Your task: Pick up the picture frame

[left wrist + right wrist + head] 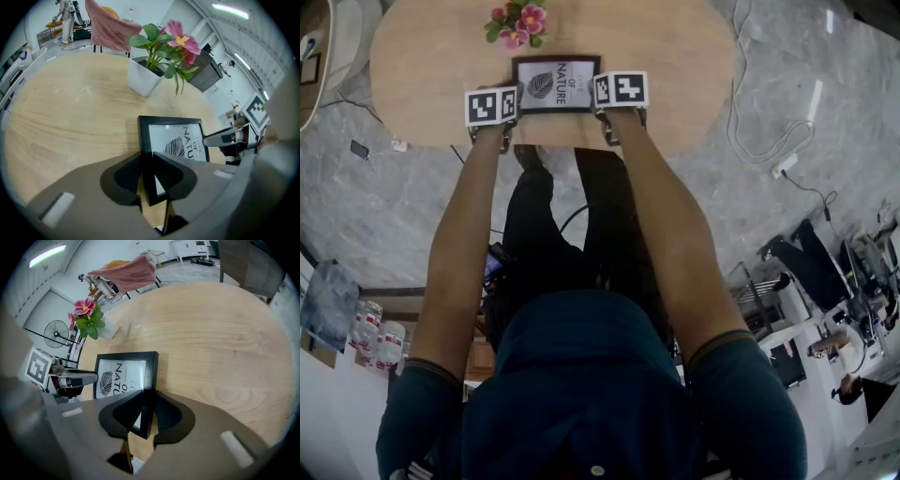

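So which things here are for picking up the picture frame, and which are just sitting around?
For the job:
- picture frame
- left gripper, clamped on its left side
- right gripper, clamped on its right side

Just lying about:
- potted pink flowers
- pink cloth
- fan
- white power strip on the floor

Oval light-wood table on grey marble floor. White pot of pink flowers near the table's far edge — upright. Power strip with cable on floor, right of table. Pink cloth draped beyond it.
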`<state>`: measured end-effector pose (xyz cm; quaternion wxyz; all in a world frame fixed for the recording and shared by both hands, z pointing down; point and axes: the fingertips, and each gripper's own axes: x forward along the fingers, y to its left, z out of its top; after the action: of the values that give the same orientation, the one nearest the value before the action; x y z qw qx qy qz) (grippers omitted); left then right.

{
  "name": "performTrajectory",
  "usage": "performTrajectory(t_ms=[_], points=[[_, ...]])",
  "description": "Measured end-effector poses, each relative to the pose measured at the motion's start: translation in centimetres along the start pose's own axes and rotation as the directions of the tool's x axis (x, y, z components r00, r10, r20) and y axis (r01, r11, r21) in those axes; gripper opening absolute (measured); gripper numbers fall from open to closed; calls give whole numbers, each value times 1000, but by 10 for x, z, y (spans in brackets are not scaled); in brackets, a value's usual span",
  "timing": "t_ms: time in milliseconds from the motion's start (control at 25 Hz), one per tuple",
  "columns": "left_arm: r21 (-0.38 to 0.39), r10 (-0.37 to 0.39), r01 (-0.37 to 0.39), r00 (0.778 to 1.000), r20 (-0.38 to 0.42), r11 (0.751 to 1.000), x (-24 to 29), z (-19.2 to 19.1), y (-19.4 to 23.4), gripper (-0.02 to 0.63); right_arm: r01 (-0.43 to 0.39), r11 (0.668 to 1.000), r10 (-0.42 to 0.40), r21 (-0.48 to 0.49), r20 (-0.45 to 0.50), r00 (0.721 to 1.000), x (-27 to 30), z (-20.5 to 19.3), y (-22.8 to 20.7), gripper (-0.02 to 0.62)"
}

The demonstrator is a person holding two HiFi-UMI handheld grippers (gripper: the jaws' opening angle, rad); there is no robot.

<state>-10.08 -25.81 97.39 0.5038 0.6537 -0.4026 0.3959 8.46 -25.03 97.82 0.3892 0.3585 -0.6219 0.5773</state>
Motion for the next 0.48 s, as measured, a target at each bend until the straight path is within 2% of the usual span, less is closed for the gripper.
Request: performTrajectory(t_ms=[280,480], points=[[31,2,-5,996,85,1000,-34,18,-21,72,5,1000,-3,-18,85,996,-37,9,7,84],[72,-12,0,985,174,997,-73,45,-41,74,16,999,-8,-40,176,984,-79,27,18,84]])
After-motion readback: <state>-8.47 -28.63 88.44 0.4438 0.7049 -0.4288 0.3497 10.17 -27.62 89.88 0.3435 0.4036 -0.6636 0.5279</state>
